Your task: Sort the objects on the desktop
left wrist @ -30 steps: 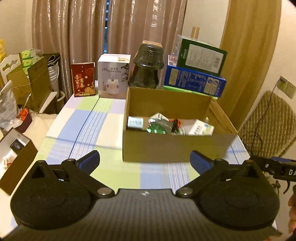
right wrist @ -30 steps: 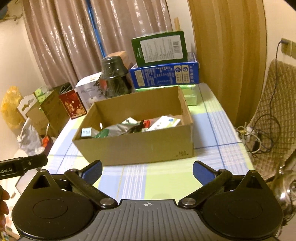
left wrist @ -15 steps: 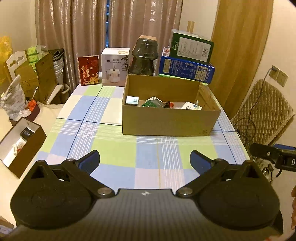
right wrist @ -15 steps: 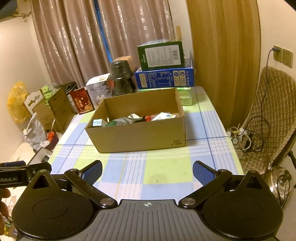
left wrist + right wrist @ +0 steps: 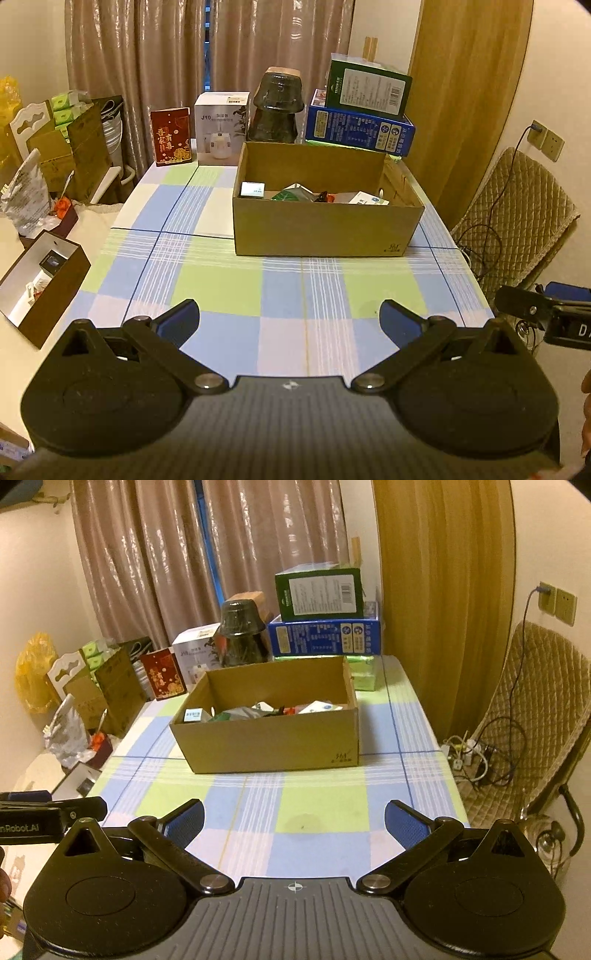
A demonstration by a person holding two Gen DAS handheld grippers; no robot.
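Covering most of both views, a tabletop (image 5: 303, 295) with a blue, green and white checked cloth is seen, its near half bare. A brown cardboard box (image 5: 325, 232) is set on its far half, towards the right, and small sorted items are seen lying inside: a small white carton (image 5: 253, 189) at the left end, a green packet (image 5: 293, 194) near the middle and a white packet (image 5: 369, 200) at the right. Behind the box, at the far edge, a blue box (image 5: 360, 129) with a green box (image 5: 369, 90) on top, a dark stacked pot (image 5: 277, 107), a white appliance box (image 5: 219, 134) and a red box (image 5: 171, 136) are lined up. The left tongs (image 5: 290, 317) are held released, fingers spread wide and empty, above the near edge. The right tongs (image 5: 294, 821) are likewise held wide apart with nothing between them, near the tabletop's near edge and well apart from the cardboard box.
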